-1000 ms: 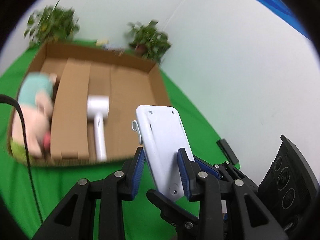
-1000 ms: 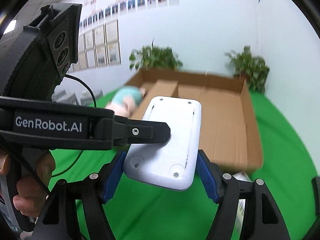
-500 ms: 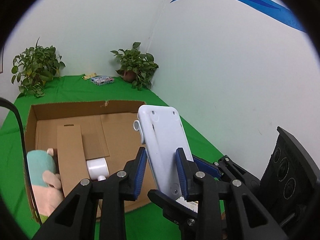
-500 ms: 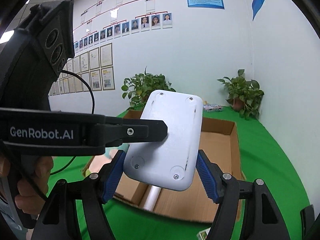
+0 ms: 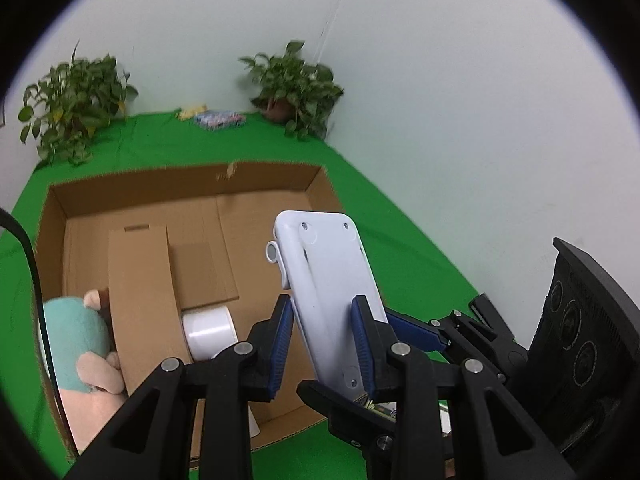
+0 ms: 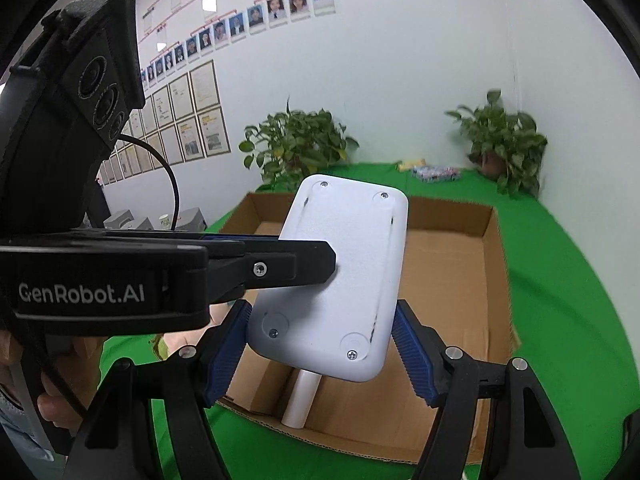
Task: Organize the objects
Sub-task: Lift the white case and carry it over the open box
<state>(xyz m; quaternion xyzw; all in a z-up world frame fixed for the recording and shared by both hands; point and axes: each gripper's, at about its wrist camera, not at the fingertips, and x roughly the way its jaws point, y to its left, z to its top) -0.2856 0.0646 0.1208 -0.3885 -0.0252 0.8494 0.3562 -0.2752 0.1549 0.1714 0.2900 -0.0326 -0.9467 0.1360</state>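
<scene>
So the white plastic device looks like a rigid, fairly light shell, probably hollow with electronics inside, so I'd guess it won't flex but the smooth back could slide if pinched only at a corner. Best place to take it is across the flat faces near the lower half, which is about where the left hand-held gripper has it clamped right now, blue pads pressing both faces edge-on. I'd treat it as a bit fragile, no dropping it into the box.

Looks-wise: rounded rectangle, pale white, screws at the corners, round foot pads, two thin grooves running lengthwise, and a little loop on one side.

The right hand-held gripper has its jaws spread wide either side of the device's lower end; from its own view there seems to be a small gap on both sides, so I read it as released, not gripping.

The device is held up in the air above the near edge of the cardboard box, which sits on the green tabletop. Inside the box are a plush toy and a white hair dryer.
</scene>
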